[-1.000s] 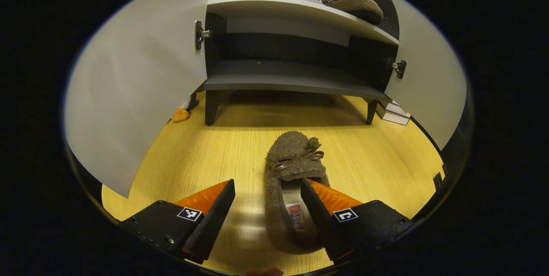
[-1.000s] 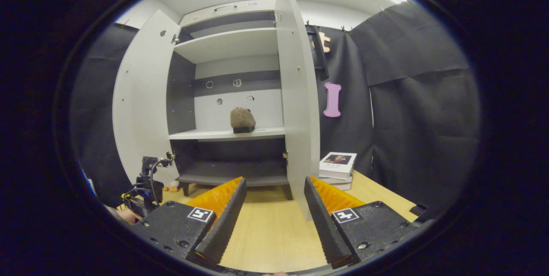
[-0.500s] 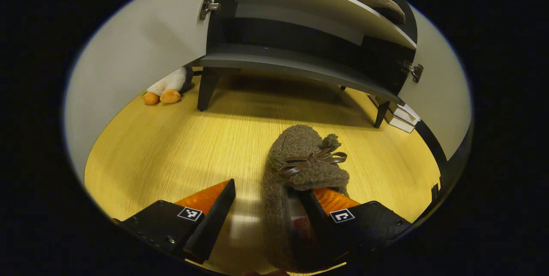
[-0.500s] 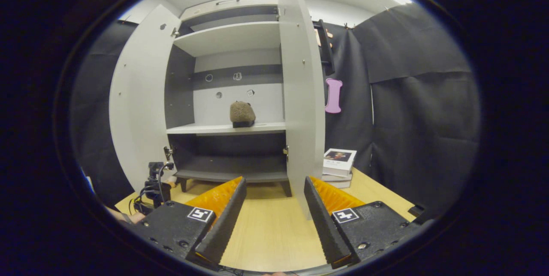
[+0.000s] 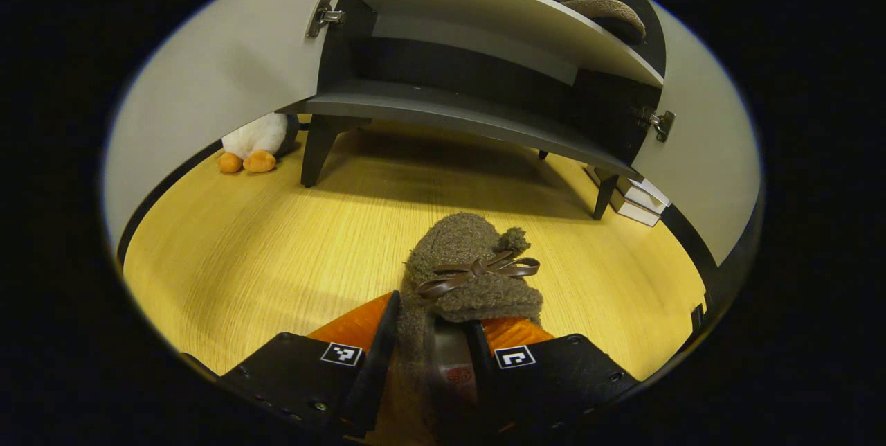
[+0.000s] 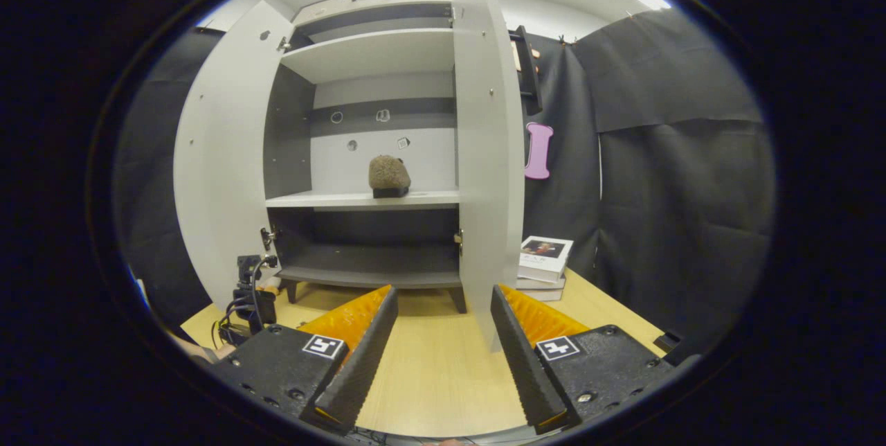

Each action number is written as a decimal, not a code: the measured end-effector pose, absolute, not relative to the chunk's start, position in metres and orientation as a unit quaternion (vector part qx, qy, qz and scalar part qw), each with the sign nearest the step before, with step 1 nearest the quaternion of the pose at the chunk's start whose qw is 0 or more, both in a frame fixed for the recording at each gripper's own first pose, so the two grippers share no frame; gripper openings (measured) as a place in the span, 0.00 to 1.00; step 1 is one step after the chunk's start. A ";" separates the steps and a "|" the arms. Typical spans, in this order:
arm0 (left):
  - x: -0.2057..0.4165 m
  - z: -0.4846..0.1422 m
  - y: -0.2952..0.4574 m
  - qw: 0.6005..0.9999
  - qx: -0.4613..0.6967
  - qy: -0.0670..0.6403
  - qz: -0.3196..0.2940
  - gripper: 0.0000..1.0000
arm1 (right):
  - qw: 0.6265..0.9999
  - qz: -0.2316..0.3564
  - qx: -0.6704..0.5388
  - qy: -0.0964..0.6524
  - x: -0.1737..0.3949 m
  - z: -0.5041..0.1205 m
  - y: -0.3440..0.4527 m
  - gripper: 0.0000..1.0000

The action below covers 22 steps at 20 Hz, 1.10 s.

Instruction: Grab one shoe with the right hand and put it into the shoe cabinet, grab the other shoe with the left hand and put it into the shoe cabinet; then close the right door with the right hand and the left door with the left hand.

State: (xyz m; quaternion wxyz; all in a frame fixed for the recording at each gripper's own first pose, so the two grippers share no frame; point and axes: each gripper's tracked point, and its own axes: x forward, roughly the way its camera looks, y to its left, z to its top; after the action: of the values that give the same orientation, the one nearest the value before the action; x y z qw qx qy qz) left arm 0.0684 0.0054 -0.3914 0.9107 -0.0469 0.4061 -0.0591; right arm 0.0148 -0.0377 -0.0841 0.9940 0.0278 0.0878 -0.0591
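Claw states first: the left claw (image 5: pixel 429 356) is clamped on a fuzzy brown slipper (image 5: pixel 464 273), one finger against the slipper's outer left side and the other inside its opening, so the side wall sits pinched between them. The slipper's toe, with its brown bow (image 5: pixel 477 269), points toward the cabinet (image 5: pixel 477 124). Its sole is hidden by the claw, so I cannot tell whether it rests on the wooden counter (image 5: pixel 277 245) or is just lifted off it.

The right claw (image 6: pixel 443 335) stands apart with nothing between its fingers, hovering above the counter in front of the cabinet. In the right gripper view the left claw shows small at the lower left, near the cabinet's left door (image 6: pixel 218 155).

The second slipper (image 6: pixel 389 177) is already inside the cabinet, on the white middle shelf (image 6: pixel 332 200), toward the right side (its toe faces outward). The dark bottom shelf (image 6: pixel 360 274) below it holds nothing visible.

Both doors are open: the left door swings wide, and the right door (image 6: pixel 488 155) stands edge-on in the right gripper view.

Right of the cabinet, a stack of books (image 6: pixel 543 266) lies on the counter. Left of the cabinet, by its front leg, sits a white plush toy with orange feet (image 5: pixel 252 148).
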 end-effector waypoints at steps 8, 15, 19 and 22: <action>0.070 -0.372 0.020 0.925 -0.012 0.379 -0.016 0.02 | 0.995 -0.044 0.004 0.088 0.015 -0.081 -0.034 0.87; 0.095 -0.239 0.004 0.961 -0.022 0.274 -0.011 0.02 | 0.997 -0.014 0.004 0.081 0.020 -0.079 -0.018 0.90; 0.143 -0.160 -0.018 0.971 -0.052 0.231 -0.022 0.01 | 0.997 0.002 0.003 0.076 0.024 -0.079 -0.008 0.87; 0.204 -0.102 -0.036 0.981 -0.039 0.188 -0.032 0.01 | 0.997 0.008 0.003 0.071 0.026 -0.077 -0.004 0.87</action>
State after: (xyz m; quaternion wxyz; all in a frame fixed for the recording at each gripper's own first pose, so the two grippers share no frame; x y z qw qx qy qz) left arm 0.2044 -0.0359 -0.1021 0.9808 -0.0394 0.1883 -0.0320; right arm 0.0256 -0.0043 -0.0769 0.9975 0.0031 0.0706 0.0082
